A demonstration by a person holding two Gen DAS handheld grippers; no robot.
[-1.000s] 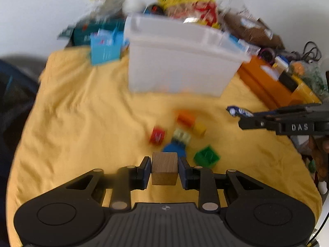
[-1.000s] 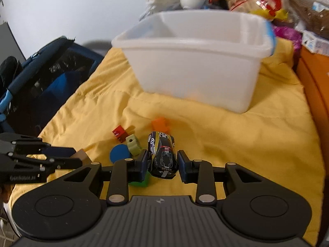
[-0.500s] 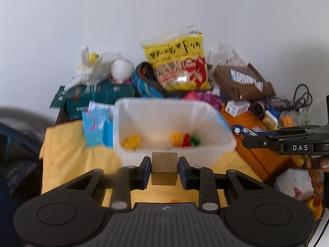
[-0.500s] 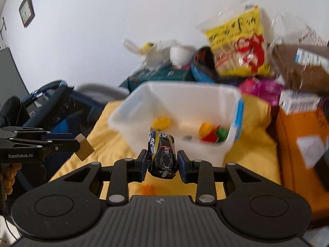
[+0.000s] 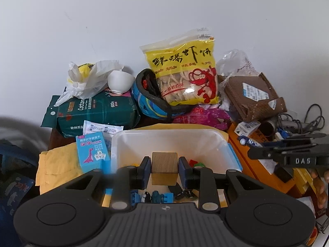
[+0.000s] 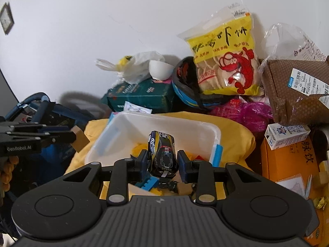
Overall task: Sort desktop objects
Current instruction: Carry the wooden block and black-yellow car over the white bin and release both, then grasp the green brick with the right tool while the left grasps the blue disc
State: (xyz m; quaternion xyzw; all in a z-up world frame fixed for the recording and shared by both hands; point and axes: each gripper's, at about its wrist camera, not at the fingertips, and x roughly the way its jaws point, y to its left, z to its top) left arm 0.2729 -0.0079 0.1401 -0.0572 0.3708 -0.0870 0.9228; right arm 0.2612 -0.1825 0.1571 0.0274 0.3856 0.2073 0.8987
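My left gripper (image 5: 164,169) is shut on a wooden cube (image 5: 164,167) and holds it over the white plastic bin (image 5: 168,132). My right gripper (image 6: 163,164) is shut on a black and yellow toy car (image 6: 163,153), also above the bin (image 6: 164,118). Several small toys and blocks (image 5: 162,197) lie in the bin below the fingers. In the right wrist view the left gripper (image 6: 37,138) shows at the left with the cube (image 6: 79,139). In the left wrist view the right gripper (image 5: 287,154) shows at the right with the car's end (image 5: 249,141).
The bin stands on a yellow cloth (image 5: 59,164). Behind it lie a yellow snack bag (image 5: 185,70), a green tissue pack (image 5: 96,111), a white bowl (image 5: 119,81) and a brown parcel (image 5: 253,96). An orange box (image 6: 292,164) is at the right, a blue card box (image 5: 91,151) at the left.
Both grippers have risen from the cloth and moved forward over the bin, each still holding its object. The loose blocks on the cloth have dropped out of view.
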